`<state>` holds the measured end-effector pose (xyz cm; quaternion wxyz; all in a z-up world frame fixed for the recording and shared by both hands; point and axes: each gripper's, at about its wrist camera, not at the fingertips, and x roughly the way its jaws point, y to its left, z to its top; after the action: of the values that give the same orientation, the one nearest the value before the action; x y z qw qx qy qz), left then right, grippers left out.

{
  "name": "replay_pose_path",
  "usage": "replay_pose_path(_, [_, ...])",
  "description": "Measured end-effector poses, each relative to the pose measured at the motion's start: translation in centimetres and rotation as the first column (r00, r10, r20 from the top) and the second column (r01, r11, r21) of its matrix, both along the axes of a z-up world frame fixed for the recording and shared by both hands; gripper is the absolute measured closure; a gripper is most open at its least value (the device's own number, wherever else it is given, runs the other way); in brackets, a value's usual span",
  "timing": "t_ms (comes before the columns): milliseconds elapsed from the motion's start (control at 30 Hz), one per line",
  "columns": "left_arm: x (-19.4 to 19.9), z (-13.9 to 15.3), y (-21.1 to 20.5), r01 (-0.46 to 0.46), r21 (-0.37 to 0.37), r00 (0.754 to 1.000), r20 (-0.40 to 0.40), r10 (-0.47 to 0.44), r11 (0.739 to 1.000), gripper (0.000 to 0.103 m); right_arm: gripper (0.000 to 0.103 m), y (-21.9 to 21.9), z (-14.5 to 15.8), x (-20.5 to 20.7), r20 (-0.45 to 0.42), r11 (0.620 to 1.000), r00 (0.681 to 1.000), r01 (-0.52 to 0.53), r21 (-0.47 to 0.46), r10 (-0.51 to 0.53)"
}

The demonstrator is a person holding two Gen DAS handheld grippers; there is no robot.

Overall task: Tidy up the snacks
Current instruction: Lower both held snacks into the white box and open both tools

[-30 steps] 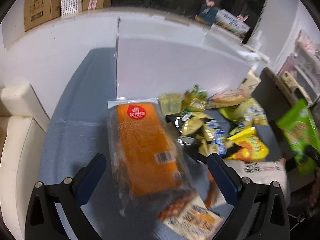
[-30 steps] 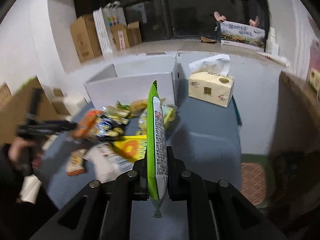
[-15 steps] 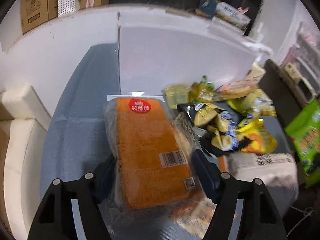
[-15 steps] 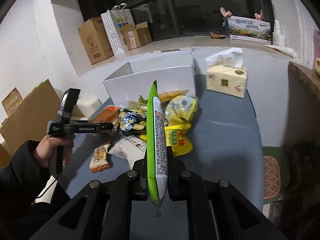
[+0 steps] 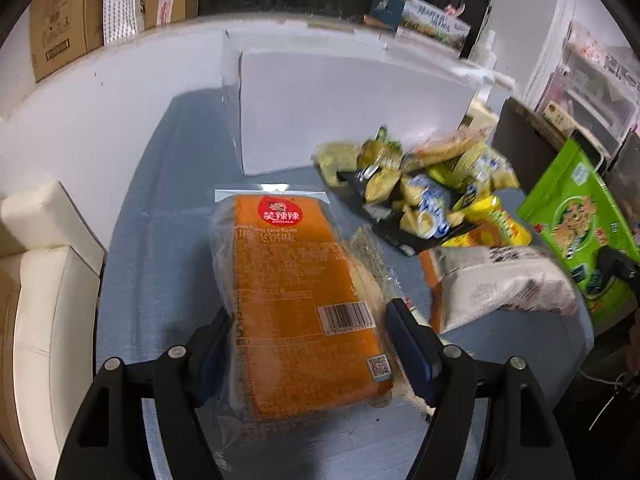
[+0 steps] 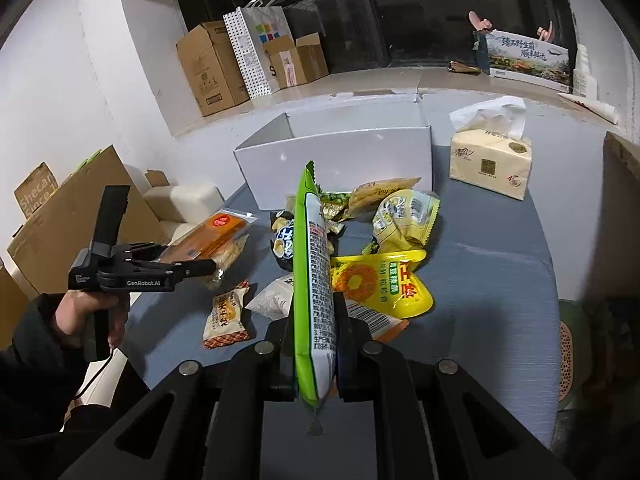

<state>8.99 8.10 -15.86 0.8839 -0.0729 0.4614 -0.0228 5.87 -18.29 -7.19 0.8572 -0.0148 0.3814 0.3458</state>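
While the right gripper (image 6: pixel 316 354) is clamped on the lower end of a green snack bag (image 6: pixel 314 280), which is held upright on its edge above the blue table (image 6: pixel 500 280), the left gripper (image 5: pixel 308 344) is set around an orange cake pack (image 5: pixel 304 296) at the near left of the pile. The left jaws are opening slightly at this moment, with the pack between them; the blue pads (image 5: pixel 408 344) appear to lie against the clear wrapper on both sides, though the glare on the plastic leaves the firmness of that contact uncertain.

The step in hand is judged to be the pick-up of the orange cake pack, with 1 snack already secured in the other hand. A white box (image 6: pixel 340 160) stands open at the far side of the table, just behind the heap of yellow and dark packets (image 6: pixel 384 240), and is taken to be the place where the snacks are to be gathered. A tissue pack (image 6: pixel 490 160) stands apart to the right of it.

The next move calls for the grip on the soft, slippery wrapper to be firmed before any lift, since the pack is wide and could slide out. Both snacks would then need to be carried over the heap and lowered into the box, 1 at a time, so that the 2 grippers are not crowded at its rim.
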Motion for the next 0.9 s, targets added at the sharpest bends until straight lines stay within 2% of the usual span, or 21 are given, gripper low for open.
replay_pose_path(233, [-0.4,-0.4,0.1,-0.007,0.011,1.0,-0.009,0.007,1.0,0.017,0.091,0.3,-0.1,-0.2,-0.004,1.0,1.0,-0.014,-0.006,0.014])
replay_pose_path(267, [-0.4,-0.5,0.1,-0.008,0.017,1.0,-0.011,0.008,1.0,0.019,0.091,0.3,-0.2,-0.2,-0.006,1.0,1.0,-0.013,-0.005,0.013])
replay_pose_path(367, [-0.6,-0.5,0.5,-0.018,-0.008,1.0,-0.012,0.018,1.0,0.035,0.091,0.4,-0.2,-0.1,-0.007,1.0,1.0,-0.016,-0.003,0.016])
replay_pose_path(433, [-0.9,-0.1,0.7,-0.003,-0.028,1.0,-0.013,0.002,1.0,0.036,0.091,0.4,-0.1,-0.2,-0.005,1.0,1.0,-0.021,-0.005,0.021])
replay_pose_path(533, [-1.5,1.3,0.8,0.0,-0.021,1.0,0.026,0.0,1.0,0.037,0.091,0.4,-0.1,-0.2,-0.005,1.0,1.0,-0.021,-0.003,0.021])
replay_pose_path(667, [-2.0,4.8,0.9,0.014,-0.048,0.994,0.111,-0.009,0.999,0.037,0.091,0.6,0.1,-0.1,0.0,1.0,1.0,-0.017,0.008,0.017])
replay_pose_path(733, [-1.9,6.6,0.6,0.027,-0.038,0.988,0.151,-0.021,0.999,0.037,0.091,0.9,0.5,0.1,0.011,1.0,1.0,-0.017,0.012,0.017])
replay_pose_path(900, [0.5,11.4,-0.2,0.064,-0.023,0.965,0.258,-0.056,0.998,0.037,0.091,2.0,3.6,2.2,0.079,0.999,0.997,-0.001,0.049,-0.003])
